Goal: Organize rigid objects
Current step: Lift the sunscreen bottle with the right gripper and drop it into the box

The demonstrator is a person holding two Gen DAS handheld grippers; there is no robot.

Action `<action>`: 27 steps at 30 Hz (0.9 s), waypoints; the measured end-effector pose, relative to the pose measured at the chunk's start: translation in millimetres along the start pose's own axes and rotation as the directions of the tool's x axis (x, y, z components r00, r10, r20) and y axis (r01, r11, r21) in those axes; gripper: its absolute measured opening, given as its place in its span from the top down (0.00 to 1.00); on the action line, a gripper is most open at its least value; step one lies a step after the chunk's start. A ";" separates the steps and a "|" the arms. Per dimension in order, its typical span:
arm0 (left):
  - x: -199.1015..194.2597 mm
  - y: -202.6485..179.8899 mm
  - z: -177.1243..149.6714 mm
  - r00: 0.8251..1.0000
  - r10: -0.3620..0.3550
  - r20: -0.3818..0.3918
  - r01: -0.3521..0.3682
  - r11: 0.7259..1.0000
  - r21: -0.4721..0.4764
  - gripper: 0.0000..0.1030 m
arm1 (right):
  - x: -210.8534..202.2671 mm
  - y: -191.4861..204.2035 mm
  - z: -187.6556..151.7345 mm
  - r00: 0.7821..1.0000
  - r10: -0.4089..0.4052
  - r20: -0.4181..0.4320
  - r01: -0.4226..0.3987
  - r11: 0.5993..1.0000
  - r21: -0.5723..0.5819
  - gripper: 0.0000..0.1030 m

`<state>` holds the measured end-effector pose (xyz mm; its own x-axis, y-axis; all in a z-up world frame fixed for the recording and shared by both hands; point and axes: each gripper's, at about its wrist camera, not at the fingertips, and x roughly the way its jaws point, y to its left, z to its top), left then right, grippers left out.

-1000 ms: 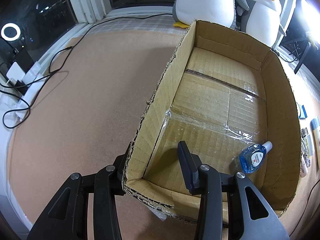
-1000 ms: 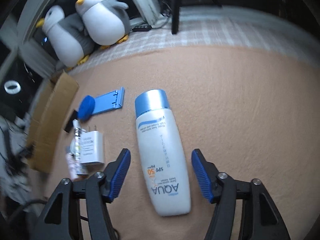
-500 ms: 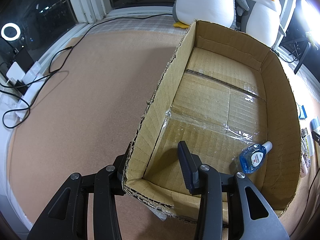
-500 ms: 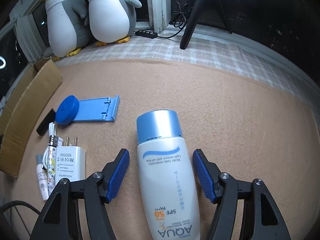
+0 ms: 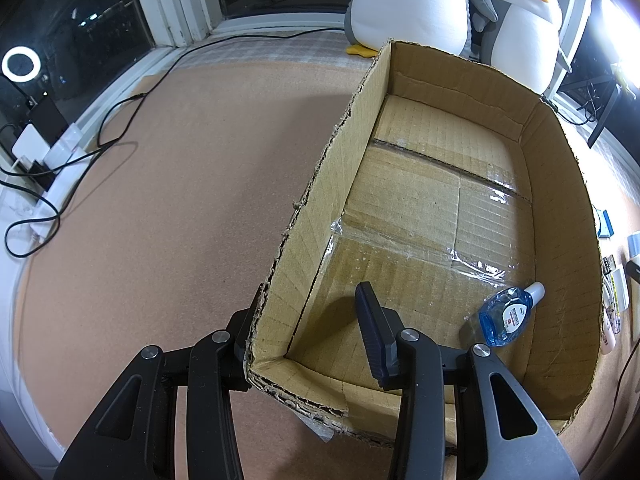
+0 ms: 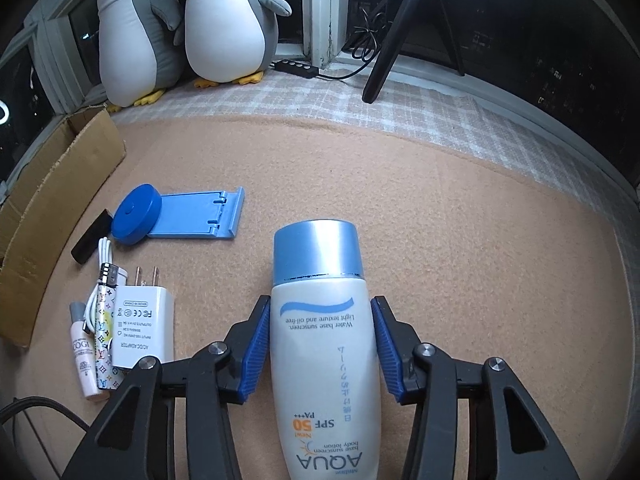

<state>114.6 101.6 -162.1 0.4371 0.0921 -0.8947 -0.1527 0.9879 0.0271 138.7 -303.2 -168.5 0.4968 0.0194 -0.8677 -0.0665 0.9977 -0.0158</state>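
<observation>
Right claw closing around the sunscreen bottle, blue pads right against its white sides, bottle lying flat on the tan carpet, blue cap pointing away. Printed on the bottle: "AQUA", "SPF 50 PA+++", "Water base sunscreen. Light texture and oil-free". Left of the bottle, a white AC/DC adapter with prongs up, touching a monogram-patterned lighter, a white cable and a small pink tube. Beyond those, a blue phone stand with a round blue disc on its end and a small black piece. Nothing blocking the bottle.

Left claw clamped narrow on the near corner wall of the cardboard box, one finger outside, one inside. Inside the box, near its right wall, a small blue clear bottle with a white cap, label unreadable. Behind the box, two plush penguins.
</observation>
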 end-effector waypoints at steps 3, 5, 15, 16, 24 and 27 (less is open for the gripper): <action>0.0 -0.4 0.0 1.000 0.000 0.000 0.000 1.000 0.000 0.61 | -7.7 2.9 2.5 1.000 0.002 0.014 -0.002 1.000 -0.001 0.57; 0.0 0.3 0.3 1.000 -0.001 0.000 0.001 1.000 0.000 0.61 | -15.1 4.5 5.8 1.000 0.009 0.030 -0.010 1.000 0.003 0.57; 0.8 -1.5 1.5 1.000 -0.002 0.004 0.002 1.000 -0.003 0.61 | -58.2 29.9 34.2 0.989 0.069 0.129 -0.067 0.998 -0.018 0.59; 1.0 -2.2 1.3 1.000 -0.003 0.004 0.003 1.000 -0.003 0.61 | -62.4 34.8 37.1 0.987 0.076 0.140 -0.073 0.997 -0.026 0.59; 1.0 -1.4 -0.2 1.000 -0.014 0.009 0.014 1.000 -0.008 0.61 | -96.8 87.0 66.5 0.956 0.184 0.229 -0.165 0.981 -0.098 0.63; 0.8 -0.9 -0.3 1.000 -0.019 0.009 0.019 1.000 -0.011 0.61 | -106.9 110.5 77.9 0.940 0.236 0.248 -0.208 0.969 -0.133 0.63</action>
<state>114.8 100.7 -163.0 0.4482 0.0741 -0.8909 -0.1539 0.9881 0.0048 145.6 -190.0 -38.8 0.6656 0.2701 -0.6957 -0.2832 0.9539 0.0994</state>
